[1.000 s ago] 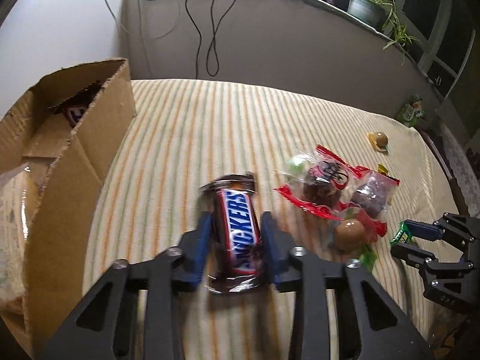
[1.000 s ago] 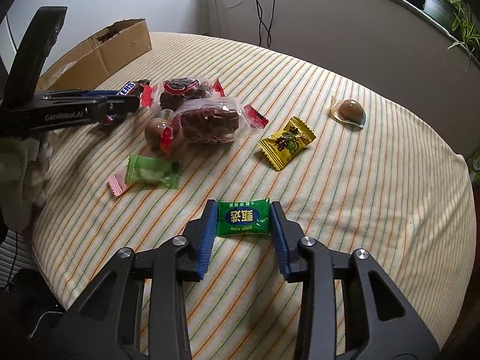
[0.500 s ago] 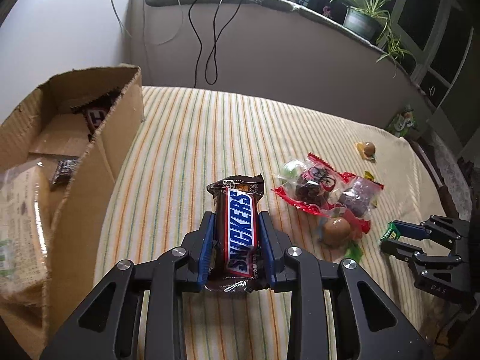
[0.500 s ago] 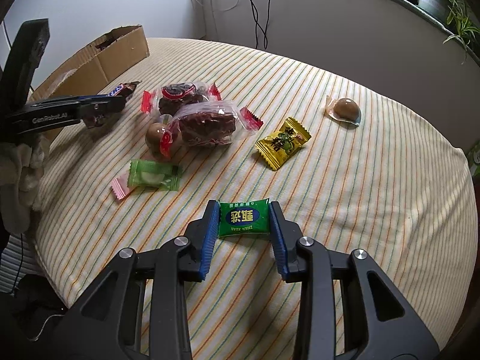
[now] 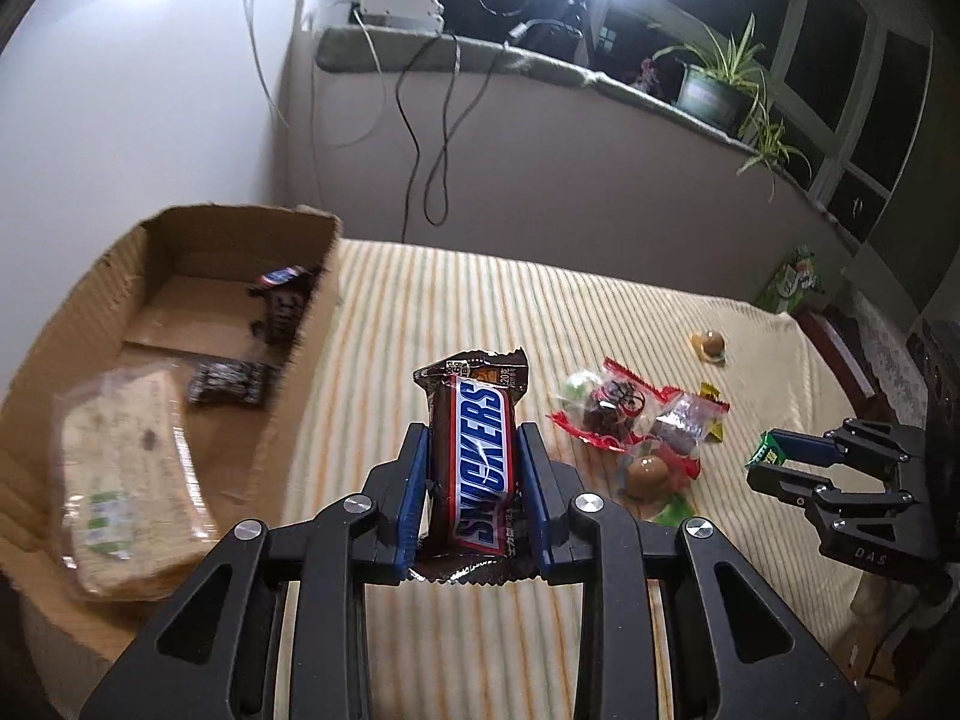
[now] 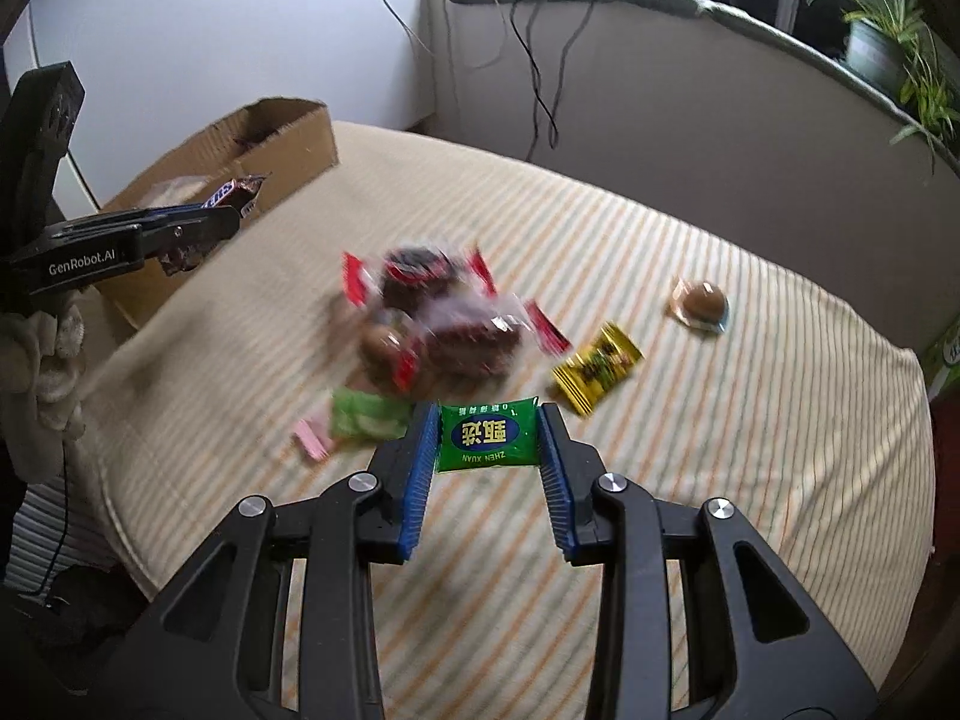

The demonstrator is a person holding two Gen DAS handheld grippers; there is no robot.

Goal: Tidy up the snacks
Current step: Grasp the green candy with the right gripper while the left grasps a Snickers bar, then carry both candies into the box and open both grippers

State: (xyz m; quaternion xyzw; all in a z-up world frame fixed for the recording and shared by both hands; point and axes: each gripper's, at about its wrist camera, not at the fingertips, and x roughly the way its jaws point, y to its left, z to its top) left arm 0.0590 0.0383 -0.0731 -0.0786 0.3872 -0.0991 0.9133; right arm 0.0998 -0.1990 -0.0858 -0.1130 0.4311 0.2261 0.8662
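My left gripper [image 5: 474,438] is shut on a Snickers bar [image 5: 480,468] and holds it in the air, just right of the open cardboard box [image 5: 303,360]. The box holds a wrapped sandwich [image 5: 132,474] and small dark chocolate bars [image 5: 225,381]. My right gripper [image 6: 487,420] is shut on a green candy packet [image 6: 487,435], lifted above the striped cloth. The right gripper also shows in the left wrist view [image 5: 765,459] with the packet. The left gripper shows in the right wrist view [image 6: 231,225].
On the striped table [image 6: 720,420] lie a pile of red-and-clear wrapped snacks [image 6: 444,324], a light green candy [image 6: 366,417], a yellow packet [image 6: 597,366] and a round brown sweet [image 6: 702,303]. Cables hang on the wall behind. Plants stand on the sill.
Both grippers have risen with their snacks. The left one has moved toward the box, whose inside now shows. The right one has lifted the green packet off the cloth.
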